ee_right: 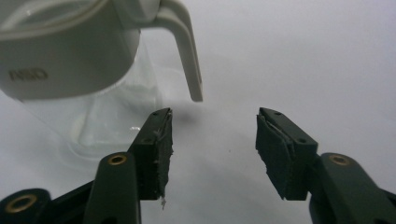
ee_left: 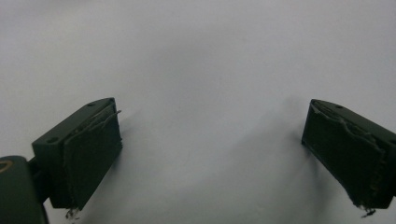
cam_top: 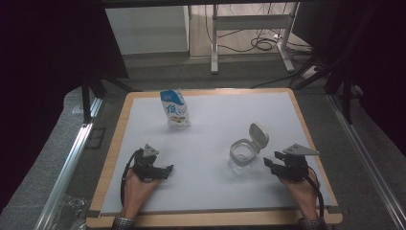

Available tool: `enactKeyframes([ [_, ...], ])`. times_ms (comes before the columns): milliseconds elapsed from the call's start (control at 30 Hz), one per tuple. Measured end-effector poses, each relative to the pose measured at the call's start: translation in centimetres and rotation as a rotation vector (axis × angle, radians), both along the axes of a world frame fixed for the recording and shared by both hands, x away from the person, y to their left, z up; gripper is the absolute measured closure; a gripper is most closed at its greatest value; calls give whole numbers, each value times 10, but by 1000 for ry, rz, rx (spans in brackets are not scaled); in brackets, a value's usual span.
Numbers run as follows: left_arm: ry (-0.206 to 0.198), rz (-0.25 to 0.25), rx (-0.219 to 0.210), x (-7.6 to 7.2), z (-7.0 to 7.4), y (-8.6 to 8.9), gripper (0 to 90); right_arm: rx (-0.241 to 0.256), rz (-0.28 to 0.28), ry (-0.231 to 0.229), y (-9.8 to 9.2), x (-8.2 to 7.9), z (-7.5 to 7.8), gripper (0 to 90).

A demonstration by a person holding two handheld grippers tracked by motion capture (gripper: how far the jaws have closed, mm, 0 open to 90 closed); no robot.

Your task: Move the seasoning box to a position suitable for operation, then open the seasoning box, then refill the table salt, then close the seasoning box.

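Both grippers rest wide open on the white table mat [cam_top: 215, 120]: right gripper [ee_right: 214, 140] just beside the clear glass jar with flipped-open grey lid [cam_top: 243, 154], left gripper [ee_left: 212, 149] well apart, probably touching nothing.

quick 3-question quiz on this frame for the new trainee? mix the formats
1. True or false: the hinged lid of the clear glass jar with the grey plastic collar stands open.
2. Which thing is nearer the right gripper? A) the jar B) the white and blue printed pouch
3. Fill in: both the right gripper and the left gripper have their jaws ____ and hold nothing.

Key: 1 true. 2 A; in the right gripper view the jar sits just beyond one jaw tip. 3 open.
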State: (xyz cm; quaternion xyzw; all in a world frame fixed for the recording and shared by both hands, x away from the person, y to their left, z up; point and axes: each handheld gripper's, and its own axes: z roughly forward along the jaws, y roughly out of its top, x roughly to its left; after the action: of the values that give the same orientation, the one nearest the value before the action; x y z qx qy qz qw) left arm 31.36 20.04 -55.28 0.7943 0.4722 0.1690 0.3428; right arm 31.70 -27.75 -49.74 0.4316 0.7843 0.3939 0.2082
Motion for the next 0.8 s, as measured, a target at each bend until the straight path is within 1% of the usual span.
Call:
enactKeyframes([
  [33, 2, -1, -3, 0, 0, 0, 48, -10, -3, -4, 0, -1, -1, 443],
  [67, 5, 1, -11, 0, 0, 1, 49, -13, -5, -6, 0, -2, -2, 434],
  [100, 6, -5, -10, 0, 1, 2, 51, -12, -6, -6, 0, -3, -4, 423],
  [167, 7, -1, -8, 0, 1, 4, 52, 3, -3, 9, -3, -5, -9, 409],
  [267, 0, -4, -18, 0, 4, 8, 53, 6, -10, 22, -5, -5, -13, 391],
  [367, -4, -12, -19, 0, 6, 9, 53, 11, -8, 31, -7, -5, -16, 383],
  [467, -19, -20, -16, 2, 12, 10, 53, -10, -10, 44, -6, -7, -21, 369],
  [533, -27, -27, -32, 4, 16, 11, 55, -20, -10, 49, -4, -8, -24, 362],
  [567, -27, -27, -32, 4, 16, 11, 55, -20, -10, 49, -4, -8, -24, 362],
  [600, -34, -34, -39, 6, 19, 11, 55, -32, -8, 49, -2, -8, -27, 353],
  [733, -35, -44, -39, 10, 23, 11, 57, -41, -7, 58, -1, -9, -29, 347],
  [800, -32, -50, -45, 13, 25, 10, 57, -60, -5, 54, 1, -10, -32, 346],
])
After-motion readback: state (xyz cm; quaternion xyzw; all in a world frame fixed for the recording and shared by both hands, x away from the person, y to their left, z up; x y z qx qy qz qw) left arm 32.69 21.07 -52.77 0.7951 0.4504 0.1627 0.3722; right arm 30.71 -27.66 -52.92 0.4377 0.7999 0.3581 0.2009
